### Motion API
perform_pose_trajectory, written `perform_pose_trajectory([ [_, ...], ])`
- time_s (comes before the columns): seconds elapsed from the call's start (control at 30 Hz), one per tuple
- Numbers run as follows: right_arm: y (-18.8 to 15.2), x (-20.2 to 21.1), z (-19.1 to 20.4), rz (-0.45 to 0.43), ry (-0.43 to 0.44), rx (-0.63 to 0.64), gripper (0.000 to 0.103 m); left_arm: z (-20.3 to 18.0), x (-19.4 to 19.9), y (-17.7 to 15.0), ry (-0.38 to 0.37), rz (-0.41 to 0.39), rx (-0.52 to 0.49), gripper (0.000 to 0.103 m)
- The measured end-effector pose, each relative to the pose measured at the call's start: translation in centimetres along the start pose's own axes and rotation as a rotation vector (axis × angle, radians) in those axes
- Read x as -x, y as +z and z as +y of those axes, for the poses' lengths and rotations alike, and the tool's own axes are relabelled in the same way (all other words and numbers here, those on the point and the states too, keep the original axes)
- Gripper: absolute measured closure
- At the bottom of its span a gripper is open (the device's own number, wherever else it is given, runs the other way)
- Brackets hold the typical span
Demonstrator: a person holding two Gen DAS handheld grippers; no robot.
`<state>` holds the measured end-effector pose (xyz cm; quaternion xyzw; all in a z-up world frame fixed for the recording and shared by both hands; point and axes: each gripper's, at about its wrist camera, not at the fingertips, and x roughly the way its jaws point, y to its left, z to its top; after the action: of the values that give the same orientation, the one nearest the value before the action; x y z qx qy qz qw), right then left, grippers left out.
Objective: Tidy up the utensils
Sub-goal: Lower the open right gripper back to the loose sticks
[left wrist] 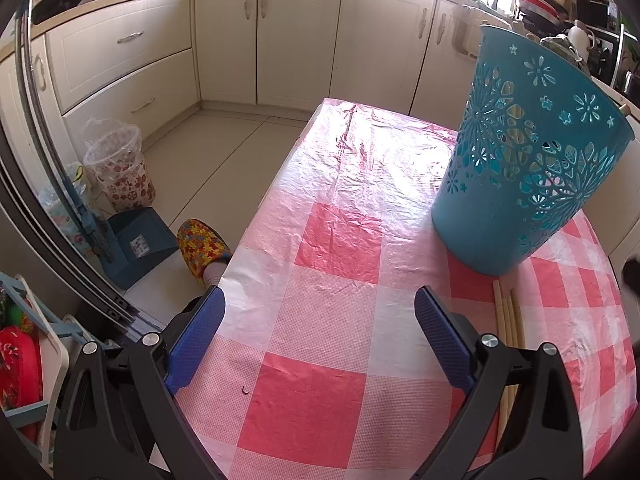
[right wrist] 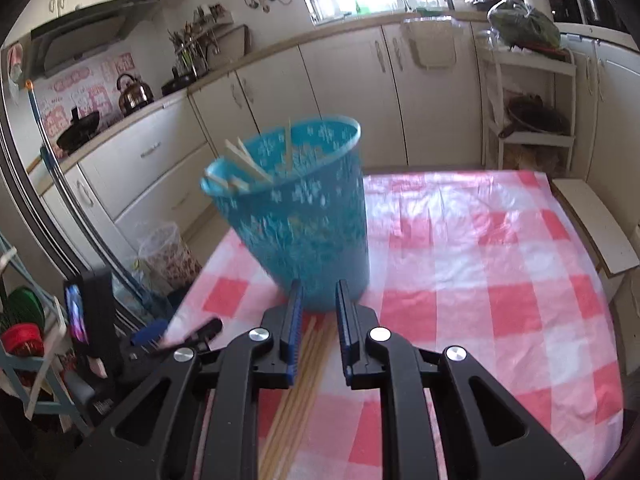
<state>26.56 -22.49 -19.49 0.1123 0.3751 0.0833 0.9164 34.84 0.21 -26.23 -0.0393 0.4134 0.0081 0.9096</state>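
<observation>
My right gripper [right wrist: 318, 312], jaws slightly parted and empty, sits over the chopsticks [right wrist: 298, 380] beside the basket [right wrist: 296, 216]; next, pinch one. My left gripper [left wrist: 320, 336] is spread, idle.

Checked table [left wrist: 340, 236]: blue basket [left wrist: 520, 168], chopsticks [left wrist: 505, 316].

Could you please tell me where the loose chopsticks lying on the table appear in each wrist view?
Left wrist view: chopsticks low right, beside the right finger.
Right wrist view: chopsticks bottom centre, between the fingers of the right hand-held gripper.
Shared landmark: the blue basket just beyond their tips.
</observation>
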Motion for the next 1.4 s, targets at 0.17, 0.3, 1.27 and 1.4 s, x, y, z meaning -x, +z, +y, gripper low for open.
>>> perform_pose_trajectory([
  [0.17, -2.7, -2.9, -0.4, 0.102, -0.033, -0.001, 0.087, -0.1, 0.0, 0.0, 0.000, 0.001, -0.001, 0.011],
  [0.3, -3.1, -3.7, -0.6, 0.125, -0.049, -0.001, 0.087, -0.1, 0.0, -0.1, 0.002, 0.003, -0.007, 0.011],
  [1.27, -4.8, -4.3, -0.1, 0.186, -0.072, 0.096, 0.094, -3.7, 0.6, -0.7, -0.121, 0.032, -0.141, 0.011],
  [1.4, -5.2, -3.5, -1.7, 0.173, -0.033, 0.039, 0.094, -6.3, 0.5, -1.3, -0.155, 0.075, -0.201, 0.011],
])
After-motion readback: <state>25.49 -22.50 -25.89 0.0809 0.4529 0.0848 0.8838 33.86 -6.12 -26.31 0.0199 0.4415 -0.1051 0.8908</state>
